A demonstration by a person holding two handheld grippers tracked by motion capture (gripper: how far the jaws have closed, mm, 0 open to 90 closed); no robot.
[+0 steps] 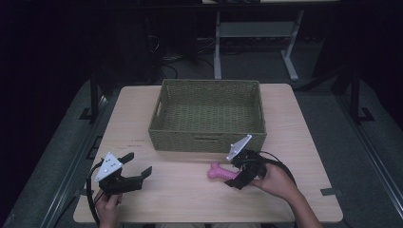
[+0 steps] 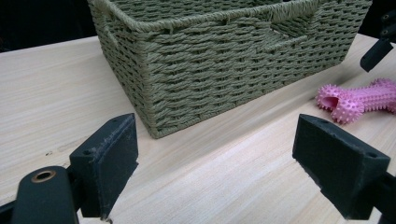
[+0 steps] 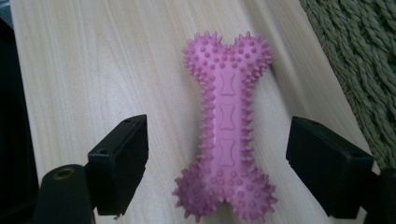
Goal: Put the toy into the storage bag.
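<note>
A pink spiky bone-shaped toy [image 1: 221,172] lies flat on the wooden table [image 1: 304,142], just in front of the green woven basket [image 1: 207,115]. My right gripper [image 1: 236,172] is open at the toy's right end. In the right gripper view the toy [image 3: 227,126] lies lengthwise between the two black jaws, which stand wide on either side of its near end without touching it. My left gripper [image 1: 140,164] is open at the table's front left, apart from the toy. From the left gripper view I see the basket's corner [image 2: 154,88] and the toy [image 2: 357,98] at the far right.
The basket [image 3: 359,60] is empty and sits at the table's middle back. Bare tabletop lies between the two grippers and left of the basket. A metal desk frame [image 1: 256,33] stands on the dark floor beyond the table.
</note>
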